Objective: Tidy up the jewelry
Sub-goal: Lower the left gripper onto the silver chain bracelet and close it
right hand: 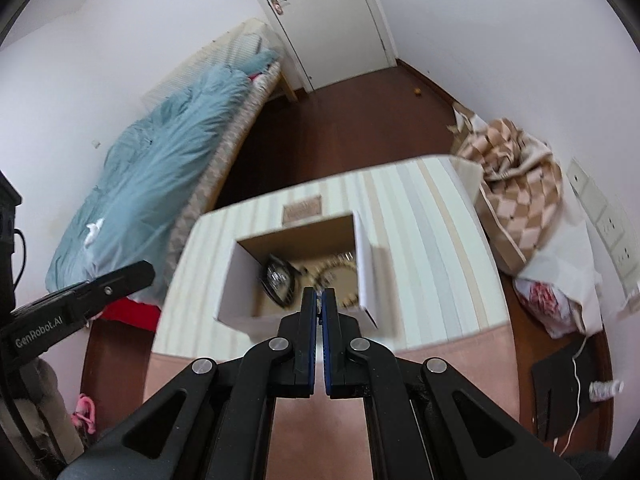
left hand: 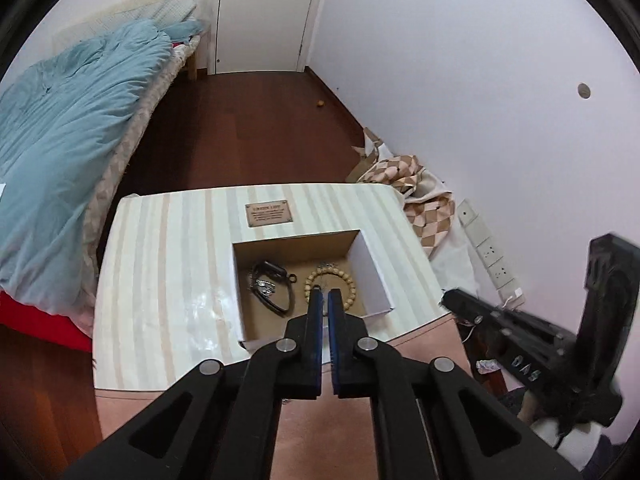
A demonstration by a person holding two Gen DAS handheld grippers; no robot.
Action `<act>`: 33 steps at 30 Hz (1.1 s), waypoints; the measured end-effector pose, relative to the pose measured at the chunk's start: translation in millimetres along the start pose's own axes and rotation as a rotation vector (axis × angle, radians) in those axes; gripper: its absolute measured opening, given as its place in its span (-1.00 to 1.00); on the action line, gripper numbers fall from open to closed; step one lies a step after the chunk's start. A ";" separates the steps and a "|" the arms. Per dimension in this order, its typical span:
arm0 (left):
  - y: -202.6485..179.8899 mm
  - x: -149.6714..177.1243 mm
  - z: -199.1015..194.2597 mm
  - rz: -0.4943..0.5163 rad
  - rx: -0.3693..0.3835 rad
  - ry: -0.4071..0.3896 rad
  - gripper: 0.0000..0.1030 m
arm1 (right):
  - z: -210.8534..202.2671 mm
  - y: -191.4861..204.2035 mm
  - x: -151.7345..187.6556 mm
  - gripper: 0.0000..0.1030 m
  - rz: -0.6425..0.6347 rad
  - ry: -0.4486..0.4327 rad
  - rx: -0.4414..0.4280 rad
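Both grippers hang above the open cardboard box [left hand: 370,268] on the striped table [left hand: 168,264]. Left gripper [left hand: 325,294]: jaws together, nothing visible between them. Right gripper [right hand: 319,293]: jaws together, apparently empty (view blurred).

The jewelry lies on the box floor: a beaded bracelet [left hand: 340,274] at the right, a black strap piece [left hand: 276,292] with a small metal item at the left.

Handling judgement: the bracelet looks light, its beads hard but the loop floppy and likely elastic; round beads may slip, so pinch across one side of the ring. The strap seems flexible; take it mid-band, away from the metal part. Box walls limit the approach: enter from above.
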State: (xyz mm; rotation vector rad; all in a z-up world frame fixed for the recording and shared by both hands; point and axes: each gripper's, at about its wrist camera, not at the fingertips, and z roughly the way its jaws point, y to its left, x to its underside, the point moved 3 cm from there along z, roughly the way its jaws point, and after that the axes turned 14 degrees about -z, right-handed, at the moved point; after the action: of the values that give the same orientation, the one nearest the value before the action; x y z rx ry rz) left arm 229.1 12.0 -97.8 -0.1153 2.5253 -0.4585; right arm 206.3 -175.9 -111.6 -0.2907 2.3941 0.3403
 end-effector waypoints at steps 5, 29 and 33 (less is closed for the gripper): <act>31.4 35.9 40.5 -0.062 -0.049 0.114 0.22 | 7.8 -4.3 10.9 -0.95 0.012 0.019 0.011; 28.5 136.3 135.6 0.037 -0.155 0.185 -1.00 | 52.2 -42.5 109.2 -0.95 0.136 0.202 0.061; 33.6 125.0 108.8 -0.028 -0.083 0.139 -1.00 | 47.4 -40.8 106.4 -0.95 0.135 0.192 0.054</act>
State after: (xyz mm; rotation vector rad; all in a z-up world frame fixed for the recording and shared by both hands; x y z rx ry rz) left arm 184.5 -11.2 -259.3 -0.1548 2.6834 -0.3845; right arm 169.0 -211.4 -223.7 -0.1420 2.6145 0.3215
